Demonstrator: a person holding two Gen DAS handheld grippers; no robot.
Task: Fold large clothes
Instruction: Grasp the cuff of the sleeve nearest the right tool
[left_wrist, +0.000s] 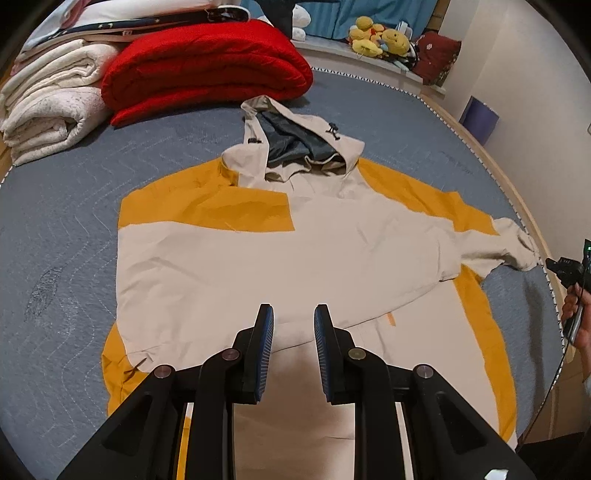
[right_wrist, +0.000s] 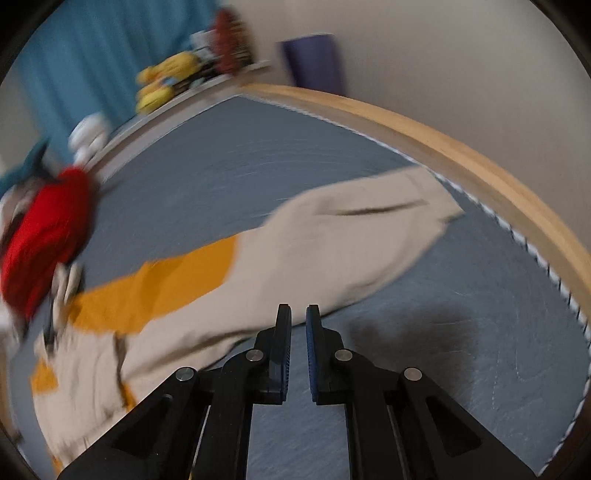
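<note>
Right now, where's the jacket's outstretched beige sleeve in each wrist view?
Left wrist: the outstretched beige sleeve lies at the right edge, its cuff reaching the bed's wooden rail, right of the open left gripper.
Right wrist: the same sleeve crosses the centre and upper right, blurred, beyond the open right gripper.
Shared landmark: the folded red blanket, at far left in the right wrist view.

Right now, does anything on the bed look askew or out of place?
Only the jacket is lopsided: one sleeve is folded across the body, while the other sleeve trails out to the bed edge. Both the left gripper and right gripper hold nothing.
</note>
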